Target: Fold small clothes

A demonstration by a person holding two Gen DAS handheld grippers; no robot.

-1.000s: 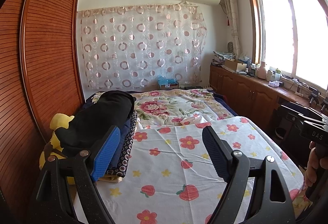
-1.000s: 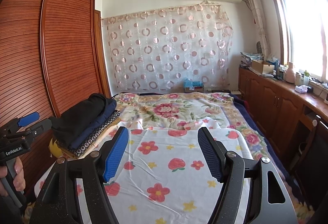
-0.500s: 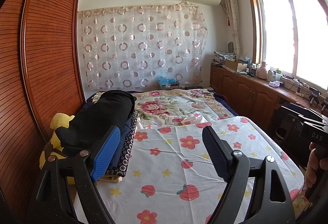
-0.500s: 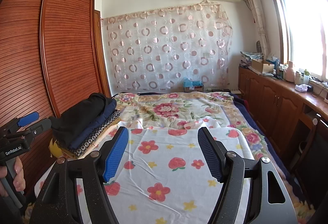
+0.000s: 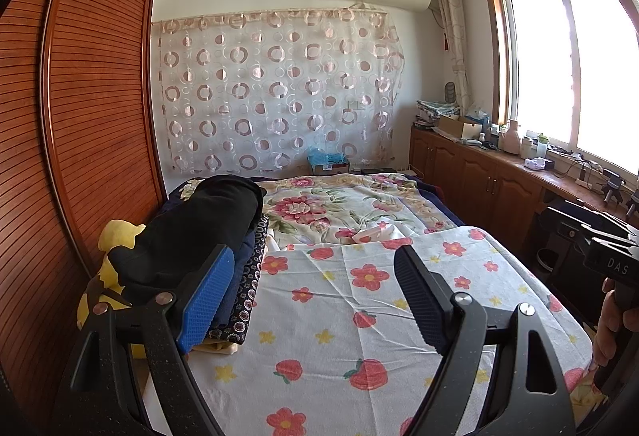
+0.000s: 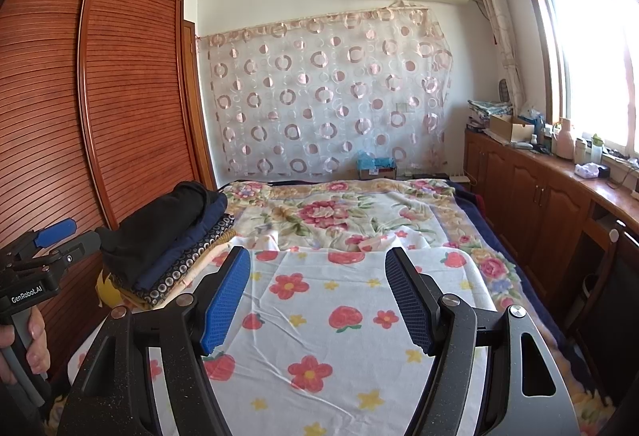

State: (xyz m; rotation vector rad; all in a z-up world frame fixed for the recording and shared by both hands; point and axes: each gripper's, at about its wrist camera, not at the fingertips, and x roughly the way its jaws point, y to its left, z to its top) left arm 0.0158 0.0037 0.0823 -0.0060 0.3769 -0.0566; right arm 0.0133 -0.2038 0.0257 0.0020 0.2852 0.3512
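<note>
A stack of folded clothes (image 5: 191,236) (image 6: 167,236), black on top of navy and a dotted dark piece, lies at the left edge of the bed. A white cloth with red flowers and strawberries (image 5: 359,308) (image 6: 331,316) is spread flat over the near half of the bed. My left gripper (image 5: 315,296) hovers open above this cloth, its left finger close in front of the stack, nothing between the pads. My right gripper (image 6: 319,300) also stands open and empty above the cloth. Each view shows the other gripper's handle, held by a hand, at its edge.
A slatted wooden wardrobe (image 6: 80,116) runs along the left side of the bed. Low wooden cabinets (image 6: 539,204) with clutter on top line the right wall under the window. A yellow soft toy (image 5: 116,236) sits beneath the stack. A floral bedspread (image 5: 351,204) covers the far half.
</note>
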